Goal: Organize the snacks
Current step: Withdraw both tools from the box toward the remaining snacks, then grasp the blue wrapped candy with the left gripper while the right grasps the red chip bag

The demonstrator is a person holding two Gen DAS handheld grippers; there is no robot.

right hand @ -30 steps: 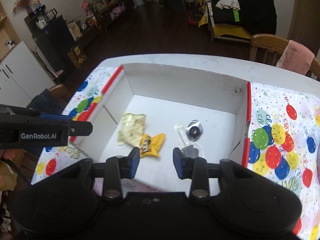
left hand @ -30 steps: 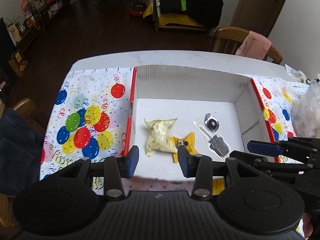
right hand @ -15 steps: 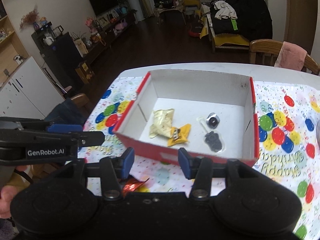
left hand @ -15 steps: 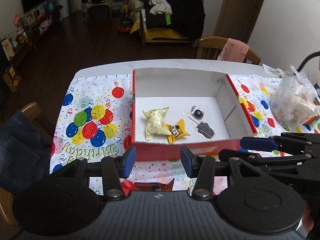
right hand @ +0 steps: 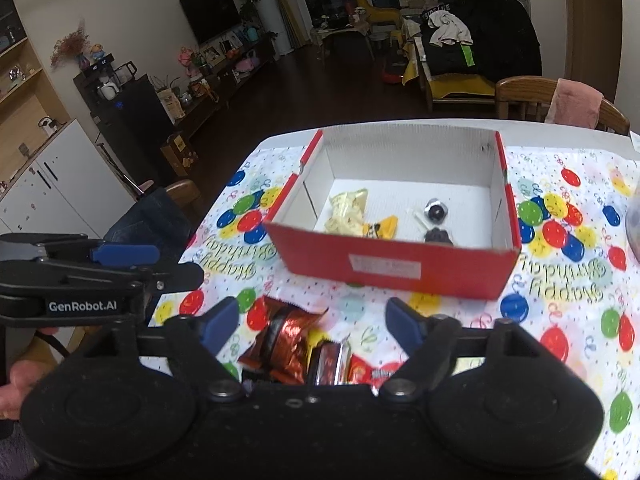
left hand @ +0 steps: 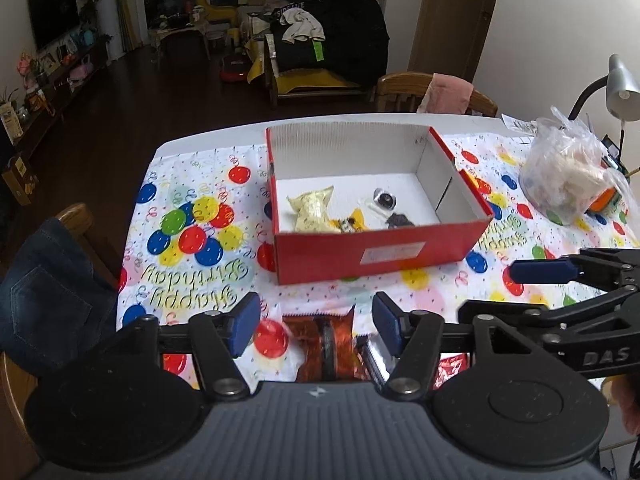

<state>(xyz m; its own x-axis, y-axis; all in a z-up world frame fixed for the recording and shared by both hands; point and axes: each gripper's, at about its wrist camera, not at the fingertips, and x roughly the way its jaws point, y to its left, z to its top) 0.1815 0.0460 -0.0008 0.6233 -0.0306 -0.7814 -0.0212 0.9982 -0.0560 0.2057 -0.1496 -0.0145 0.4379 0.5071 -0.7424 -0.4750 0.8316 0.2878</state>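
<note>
A red cardboard box (left hand: pixel 384 254) (right hand: pixel 392 266) with a white inside stands on the table. It holds a pale yellow snack bag (left hand: pixel 310 214) (right hand: pixel 348 212), a small yellow packet (right hand: pixel 382 229) and dark wrapped sweets (left hand: pixel 385 200) (right hand: pixel 436 213). Loose snacks lie in front of the box: a shiny copper-red packet (left hand: pixel 324 338) (right hand: pixel 286 340), a silver-edged bar (right hand: pixel 328 362) and a red packet (right hand: pixel 366 370). My left gripper (left hand: pixel 316 326) is open and empty above them. My right gripper (right hand: pixel 310 324) is open and empty over the same pile.
A balloon-print birthday tablecloth (left hand: pixel 188 240) covers the table. A clear plastic bag of snacks (left hand: pixel 568 172) sits at the far right beside a desk lamp (left hand: pixel 618 80). Wooden chairs (right hand: pixel 556 100) stand behind the table, and one with jeans (left hand: pixel 48 292) on the left.
Both grippers have pulled back from over the box towards the table's near edge and risen. The loose snacks in front of the box have come into view.
</note>
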